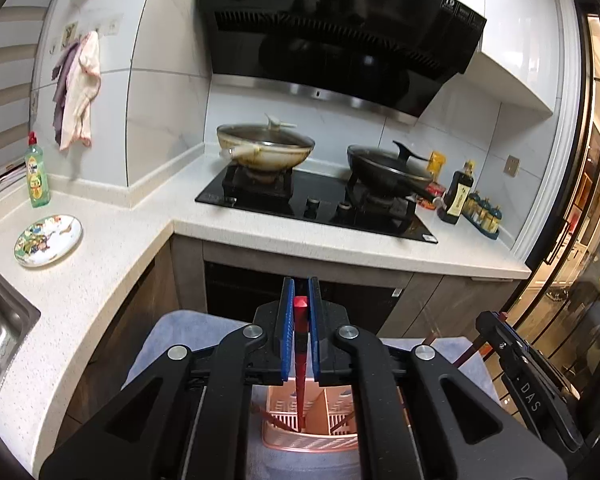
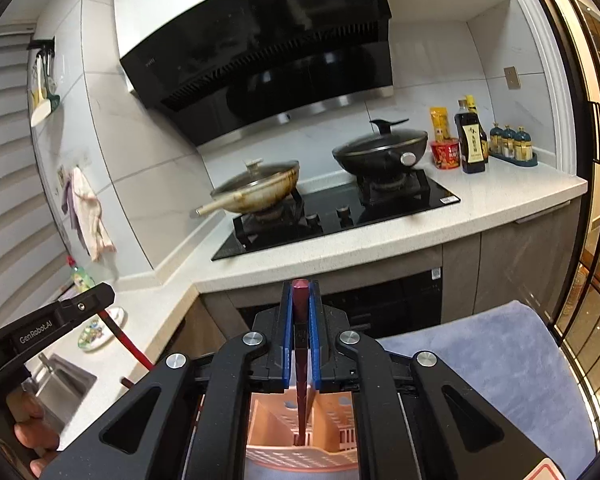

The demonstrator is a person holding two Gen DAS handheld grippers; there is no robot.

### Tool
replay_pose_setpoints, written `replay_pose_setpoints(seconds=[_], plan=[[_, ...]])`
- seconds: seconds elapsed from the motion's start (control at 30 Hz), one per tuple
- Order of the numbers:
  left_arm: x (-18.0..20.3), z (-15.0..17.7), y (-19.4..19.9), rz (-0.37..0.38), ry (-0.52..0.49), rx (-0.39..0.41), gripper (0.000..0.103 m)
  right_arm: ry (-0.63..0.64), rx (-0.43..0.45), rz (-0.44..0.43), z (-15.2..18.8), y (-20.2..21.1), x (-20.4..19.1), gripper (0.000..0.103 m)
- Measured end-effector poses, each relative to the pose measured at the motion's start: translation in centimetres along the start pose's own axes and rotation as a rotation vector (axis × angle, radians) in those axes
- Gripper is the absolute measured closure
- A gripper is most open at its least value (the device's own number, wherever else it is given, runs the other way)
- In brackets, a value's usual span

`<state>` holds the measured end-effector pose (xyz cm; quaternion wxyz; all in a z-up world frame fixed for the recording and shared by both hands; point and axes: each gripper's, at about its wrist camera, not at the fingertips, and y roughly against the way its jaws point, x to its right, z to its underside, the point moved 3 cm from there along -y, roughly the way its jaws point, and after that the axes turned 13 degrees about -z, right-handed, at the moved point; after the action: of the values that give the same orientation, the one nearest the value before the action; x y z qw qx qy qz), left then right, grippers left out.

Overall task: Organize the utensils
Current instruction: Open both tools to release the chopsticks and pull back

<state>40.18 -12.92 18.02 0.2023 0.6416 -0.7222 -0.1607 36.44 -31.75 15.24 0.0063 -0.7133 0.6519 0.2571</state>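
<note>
Kitchen counter [image 1: 100,280] behind; left gripper [image 1: 299,312] clamping red chopstick [image 1: 300,360], right gripper [image 2: 300,312] clamping maroon chopstick [image 2: 301,360], tips seemingly inside pink holder [image 1: 308,436].

surfaces and what sits on them

speckled white l-shaped countertop [image 1: 100,300], sink [image 1: 0,328] set into its left run. patterned plate [image 1: 48,235] and green dish-soap bottle [image 1: 37,172] near the sink. black glass hob [image 1: 316,204] inset in the back run; right of it a dark sauce bottle [image 2: 471,140], red cup [image 2: 445,154], teal tray of small jars [image 2: 514,148]. nearer, a blue-grey towel [image 2: 500,360] carries a pink slotted utensil caddy [image 1: 312,424]
</note>
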Motion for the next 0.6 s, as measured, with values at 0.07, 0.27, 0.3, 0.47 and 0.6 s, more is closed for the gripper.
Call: replay_pose_setpoints(seconds=[0.07,0.27,0.3,0.47,0.6], plan=[[-0.1,0.5,-0.2,-0.010,-0.001,-0.004,0.096,0.002,-0.006,0.011,0.3,-0.1,0.2,0.095],[-0.3,0.7,0.3,-0.022,-0.006,-0.014,0.082,0.011,0.007,0.003,0.0,1.6,-0.2,0.088],[-0.4,0.8,0.6,-0.024,-0.005,-0.012,0.078,0.019,0.011,0.004,-0.1,2.2,-0.4,0.085],[-0.9,1.5,3.2,-0.025,-0.025,0.007,0.065,0.024,0.019,-0.016,0.0,5.1,-1.2,0.081],[-1.3,2.9,5.7,-0.056,-0.062,0.019,0.064,0.006,0.009,-0.035,1.2,8.3,-1.9,0.074]])
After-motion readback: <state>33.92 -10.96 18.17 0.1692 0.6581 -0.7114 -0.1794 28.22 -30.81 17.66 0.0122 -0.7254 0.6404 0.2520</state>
